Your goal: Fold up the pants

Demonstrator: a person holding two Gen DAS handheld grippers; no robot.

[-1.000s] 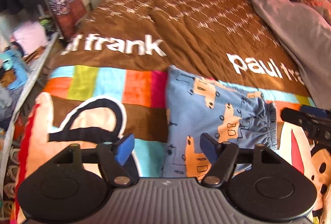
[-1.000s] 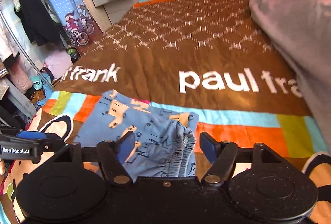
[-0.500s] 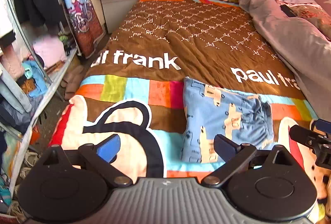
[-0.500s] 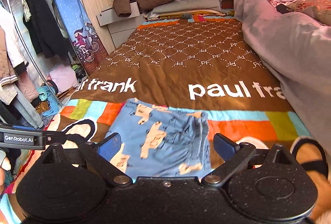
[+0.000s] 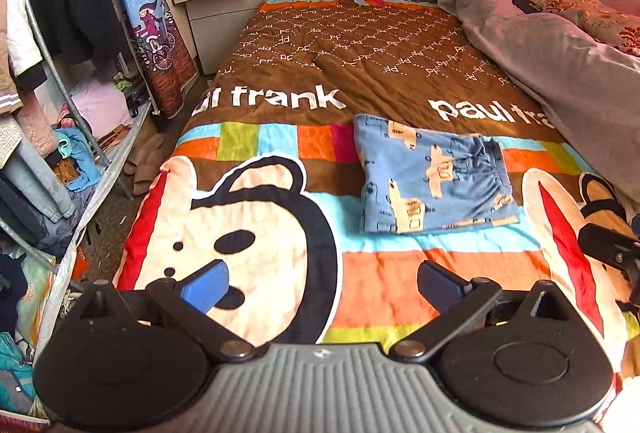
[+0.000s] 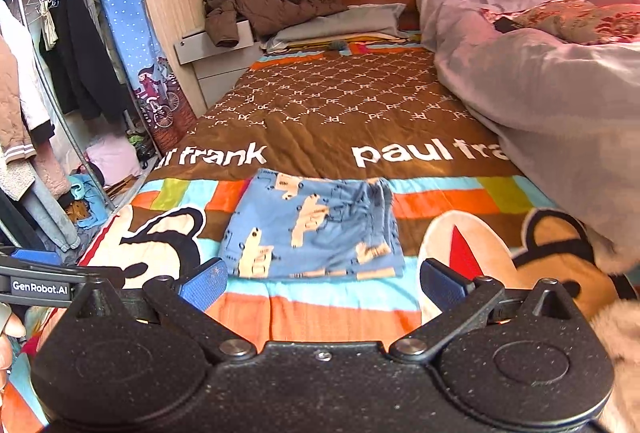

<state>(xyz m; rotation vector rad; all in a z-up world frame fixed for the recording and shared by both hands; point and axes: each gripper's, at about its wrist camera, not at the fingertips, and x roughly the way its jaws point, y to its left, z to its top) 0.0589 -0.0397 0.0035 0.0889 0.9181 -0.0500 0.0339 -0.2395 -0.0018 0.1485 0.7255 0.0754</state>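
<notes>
The blue pants [image 5: 434, 177] with a tan animal print lie folded into a flat rectangle on the colourful bedspread [image 5: 280, 137]. They also show in the right wrist view [image 6: 316, 229]. My left gripper [image 5: 320, 283] is open and empty, held back from the pants and to their left. My right gripper [image 6: 320, 283] is open and empty, held back just in front of the pants. Part of the right gripper [image 5: 608, 249] shows at the left wrist view's right edge. Part of the left gripper [image 6: 36, 279] shows at the right wrist view's left edge.
A grey duvet [image 5: 552, 61] is heaped along the bed's right side. A brown jacket [image 6: 264, 1] lies on the white nightstand [image 5: 216, 5] by the headboard. A clothes rack [image 6: 48, 105] with hanging garments and piles of clothes stands left of the bed.
Both grippers have opened wider and pulled back and up from the pants. The pants stay folded flat on the bedspread.
</notes>
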